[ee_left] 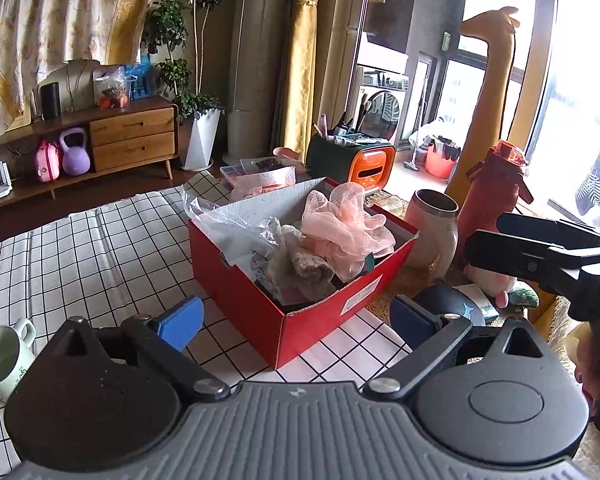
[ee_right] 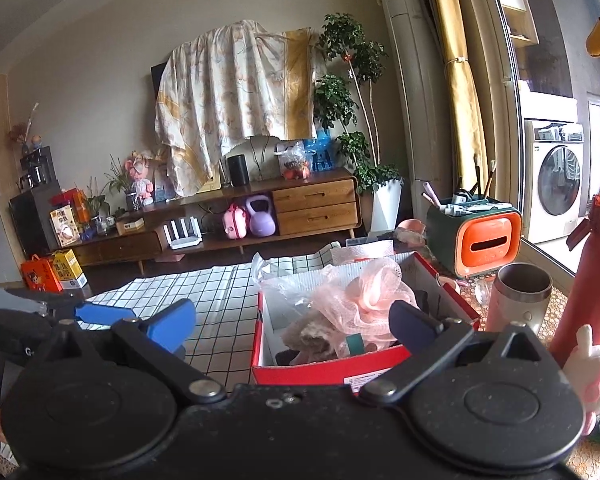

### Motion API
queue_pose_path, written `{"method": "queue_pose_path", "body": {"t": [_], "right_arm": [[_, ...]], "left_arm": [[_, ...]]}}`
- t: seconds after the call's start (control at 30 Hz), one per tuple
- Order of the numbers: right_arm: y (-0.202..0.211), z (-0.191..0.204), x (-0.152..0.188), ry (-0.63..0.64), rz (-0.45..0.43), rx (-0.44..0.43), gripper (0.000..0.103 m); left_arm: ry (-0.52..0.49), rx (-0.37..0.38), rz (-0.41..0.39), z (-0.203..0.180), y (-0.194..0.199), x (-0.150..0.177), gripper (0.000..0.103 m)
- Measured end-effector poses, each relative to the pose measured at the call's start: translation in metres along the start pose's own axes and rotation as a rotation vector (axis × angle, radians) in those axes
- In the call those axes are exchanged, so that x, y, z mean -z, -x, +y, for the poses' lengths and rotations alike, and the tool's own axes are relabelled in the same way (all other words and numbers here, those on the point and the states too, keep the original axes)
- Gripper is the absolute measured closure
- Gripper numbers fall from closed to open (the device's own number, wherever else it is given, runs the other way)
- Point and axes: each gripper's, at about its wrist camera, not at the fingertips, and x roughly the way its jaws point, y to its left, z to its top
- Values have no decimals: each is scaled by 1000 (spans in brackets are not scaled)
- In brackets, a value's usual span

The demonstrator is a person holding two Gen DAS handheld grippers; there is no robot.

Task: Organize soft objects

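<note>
A red cardboard box (ee_left: 296, 332) stands open on the checked tablecloth. Inside lie a pink mesh bath pouf (ee_left: 348, 224), a grey knitted cloth (ee_left: 300, 260) and a clear plastic bag (ee_left: 228, 216). My left gripper (ee_left: 296, 320) is open just short of the box's near corner, its blue fingers holding nothing. My right gripper (ee_right: 294, 320) is open too, in front of the box's (ee_right: 320, 372) near wall, with the pouf (ee_right: 364, 292) beyond its fingers. In the left wrist view it (ee_left: 485, 235) shows black at the right. A white and pink plush toy (ee_right: 596, 364) sits to the right of the box.
Right of the box stand a steel cup (ee_left: 432, 232) and a red bottle (ee_left: 492, 200). An orange and green organizer (ee_left: 352, 160) is behind it. A mint mug (ee_left: 4, 360) lies at the near left on the tablecloth (ee_left: 100, 248). A dark round object (ee_left: 452, 304) sits by the plush toy.
</note>
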Motion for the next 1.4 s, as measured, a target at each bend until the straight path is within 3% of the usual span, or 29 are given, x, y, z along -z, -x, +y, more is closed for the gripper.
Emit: {"method": "queue_pose_path", "body": {"t": [1.4], "right_arm": [[19,16,11,-38,-20,29,0]], "left_arm": [[20,-30,-65,6,28,10,3]]}}
